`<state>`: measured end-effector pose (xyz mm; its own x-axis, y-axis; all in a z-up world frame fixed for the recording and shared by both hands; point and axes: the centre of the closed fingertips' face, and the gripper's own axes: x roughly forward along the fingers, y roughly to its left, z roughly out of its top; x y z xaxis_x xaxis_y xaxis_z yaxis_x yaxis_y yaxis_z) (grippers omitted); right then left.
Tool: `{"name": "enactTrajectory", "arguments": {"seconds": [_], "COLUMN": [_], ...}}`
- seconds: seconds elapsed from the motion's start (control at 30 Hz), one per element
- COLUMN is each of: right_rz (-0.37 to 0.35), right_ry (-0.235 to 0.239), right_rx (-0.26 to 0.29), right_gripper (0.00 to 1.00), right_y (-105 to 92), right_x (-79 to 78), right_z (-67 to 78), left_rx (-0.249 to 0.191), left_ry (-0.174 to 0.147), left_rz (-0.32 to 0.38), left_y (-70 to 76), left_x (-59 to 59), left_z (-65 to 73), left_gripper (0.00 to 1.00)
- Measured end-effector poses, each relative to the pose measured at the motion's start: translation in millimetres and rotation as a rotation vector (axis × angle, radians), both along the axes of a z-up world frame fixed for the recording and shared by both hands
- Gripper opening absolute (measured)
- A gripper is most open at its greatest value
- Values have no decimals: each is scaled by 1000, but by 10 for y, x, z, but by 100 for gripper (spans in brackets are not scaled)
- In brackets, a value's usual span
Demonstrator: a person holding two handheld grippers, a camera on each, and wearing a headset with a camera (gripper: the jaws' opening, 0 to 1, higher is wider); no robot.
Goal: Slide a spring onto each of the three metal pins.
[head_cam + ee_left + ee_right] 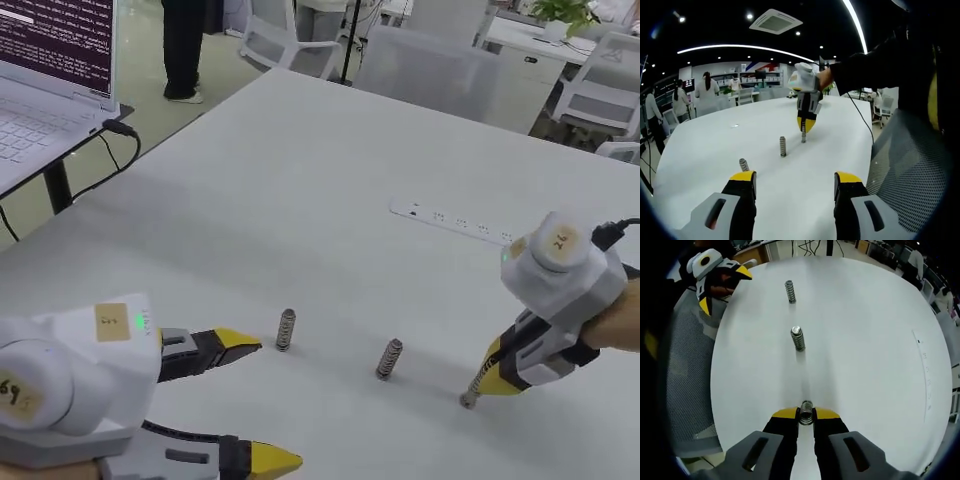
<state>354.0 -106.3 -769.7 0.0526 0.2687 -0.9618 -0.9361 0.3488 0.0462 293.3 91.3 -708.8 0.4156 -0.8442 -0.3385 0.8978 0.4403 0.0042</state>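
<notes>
Three pins stand in a row on the white table [330, 190], each with a spring around it. The left spring [286, 329] and the middle spring [389, 358] stand free. My right gripper [487, 375] is shut on the third spring [806, 412], with its base pin [467, 400] touching the table. In the right gripper view the middle spring [797, 338] and far spring [790, 291] line up ahead. My left gripper [255, 400] is open at the near left, its upper fingertip close to the left spring [743, 164]. The left gripper view shows the right gripper [804, 125] on its spring.
A white power strip [455, 222] lies at the back right of the table. A laptop [50, 70] sits on a stand at the far left, with cables hanging. Office chairs [420, 60] stand beyond the table, and a mesh chair back [910, 170] is close at my side.
</notes>
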Motion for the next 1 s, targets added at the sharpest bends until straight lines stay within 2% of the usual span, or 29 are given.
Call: {"name": "enactTrajectory", "arguments": {"seconds": [0.4, 0.73, 1.0], "right_rz": [13, 1, -19], "right_ry": [-9, -20, -31], "right_rx": [-28, -21, 0], "right_gripper": [9, 9, 18], "right_y": [5, 20, 24], "right_x": [4, 7, 12], "right_z": [-146, -148, -127], "left_rx": [4, 1, -1], "left_ry": [-1, -2, 2], "left_rz": [0, -3, -4], "left_y": [1, -4, -6], "left_x": [0, -6, -6], "left_z": [3, 10, 4], "left_gripper": [58, 58, 58]}}
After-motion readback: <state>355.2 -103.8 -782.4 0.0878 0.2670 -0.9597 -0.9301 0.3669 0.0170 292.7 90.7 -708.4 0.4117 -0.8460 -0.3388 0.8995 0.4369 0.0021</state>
